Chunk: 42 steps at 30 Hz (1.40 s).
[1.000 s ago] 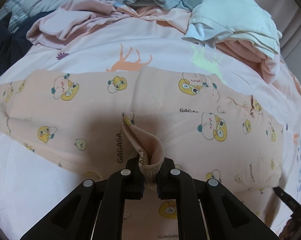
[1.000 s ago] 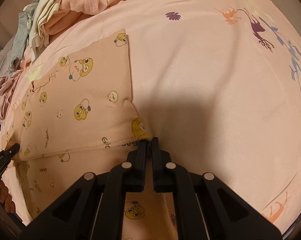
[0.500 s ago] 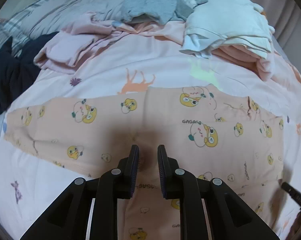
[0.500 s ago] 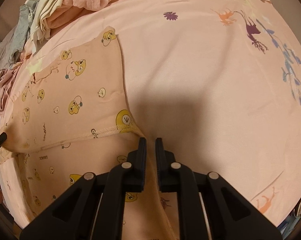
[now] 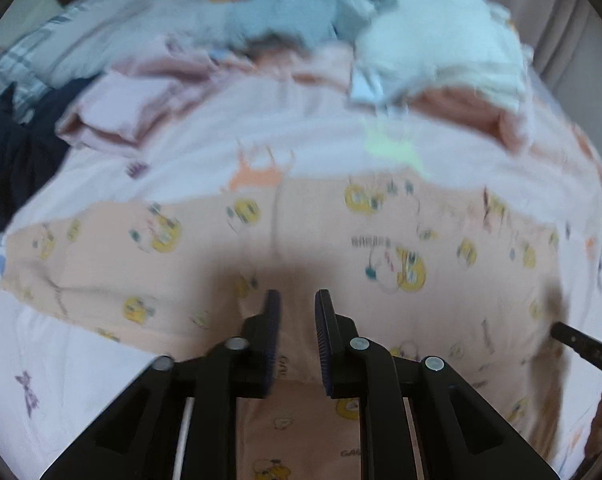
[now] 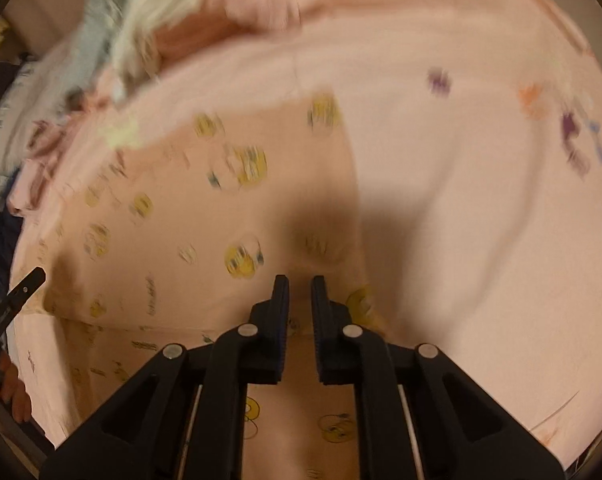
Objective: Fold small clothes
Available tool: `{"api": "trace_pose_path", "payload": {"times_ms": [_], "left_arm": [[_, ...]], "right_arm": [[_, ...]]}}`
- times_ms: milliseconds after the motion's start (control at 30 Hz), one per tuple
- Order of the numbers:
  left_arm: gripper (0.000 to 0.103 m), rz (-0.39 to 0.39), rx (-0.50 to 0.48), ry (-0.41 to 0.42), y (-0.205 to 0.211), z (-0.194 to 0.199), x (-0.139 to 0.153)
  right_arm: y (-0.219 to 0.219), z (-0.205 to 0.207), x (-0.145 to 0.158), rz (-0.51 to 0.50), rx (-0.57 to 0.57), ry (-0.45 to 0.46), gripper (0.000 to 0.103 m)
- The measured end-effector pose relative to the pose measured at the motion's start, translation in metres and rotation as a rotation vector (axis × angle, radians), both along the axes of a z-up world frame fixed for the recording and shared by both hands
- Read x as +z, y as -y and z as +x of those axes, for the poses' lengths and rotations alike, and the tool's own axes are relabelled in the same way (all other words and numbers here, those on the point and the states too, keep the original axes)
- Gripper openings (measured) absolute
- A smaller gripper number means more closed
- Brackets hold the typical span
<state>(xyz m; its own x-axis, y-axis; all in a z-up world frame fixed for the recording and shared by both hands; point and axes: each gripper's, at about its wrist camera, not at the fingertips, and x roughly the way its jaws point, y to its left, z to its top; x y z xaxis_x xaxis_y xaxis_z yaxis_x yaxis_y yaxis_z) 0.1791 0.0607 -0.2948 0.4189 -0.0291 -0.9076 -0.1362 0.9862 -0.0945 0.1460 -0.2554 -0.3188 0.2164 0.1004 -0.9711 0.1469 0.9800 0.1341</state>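
Loose clothes heap behind the peach garment — blurred, well apart.

The printed garment is spread flat across the bed sheet, with one part folded over another nearer the cameras. The left gripper is placed above the garment's near middle, and the right gripper above its right-hand edge, beyond which bare sheet extends to the right. Behind the garment, a heap of clothes is piled at the far right, a folded cloth at the far left, and a dark cloth further left.
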Motion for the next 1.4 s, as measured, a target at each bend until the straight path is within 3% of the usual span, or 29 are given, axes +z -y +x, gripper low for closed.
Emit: {"api": "trace_pose_path", "payload": {"times_ms": [67, 200, 433, 633, 800, 900, 1033, 1300, 1400], "left_arm": [[0.015, 0.000, -0.009, -0.058, 0.003, 0.001, -0.021], [0.013, 0.103, -0.030, -0.047, 0.011, -0.009, -0.033], [0.013, 0.050, 0.017, -0.053, 0.003, -0.015, -0.029], [0.013, 0.062, 0.001, -0.044, 0.007, -0.023, -0.028], [0.013, 0.094, -0.007, -0.020, 0.011, -0.031, -0.021], [0.013, 0.126, -0.010, 0.000, 0.011, -0.037, -0.011], [0.013, 0.128, -0.007, 0.037, 0.007, -0.042, 0.003], [0.013, 0.145, 0.002, 0.070, 0.007, -0.054, 0.019], [0.013, 0.173, 0.029, 0.072, 0.004, -0.060, 0.027]], "right_arm": [[0.004, -0.006, -0.012, 0.020, -0.031, 0.016, 0.006], [0.006, -0.009, -0.013, 0.033, -0.032, 0.031, 0.005], [-0.007, -0.007, -0.015, -0.022, -0.013, 0.044, 0.005], [-0.006, -0.007, -0.013, -0.027, -0.015, 0.054, 0.005], [-0.006, -0.010, -0.012, -0.048, -0.010, 0.060, 0.004], [-0.003, -0.017, -0.010, -0.113, 0.003, 0.072, 0.000], [0.009, -0.019, -0.011, -0.081, -0.031, 0.071, 0.000], [-0.010, -0.023, -0.012, -0.221, 0.071, 0.086, 0.000], [-0.006, -0.025, -0.014, -0.194, 0.025, 0.103, 0.000]]}}
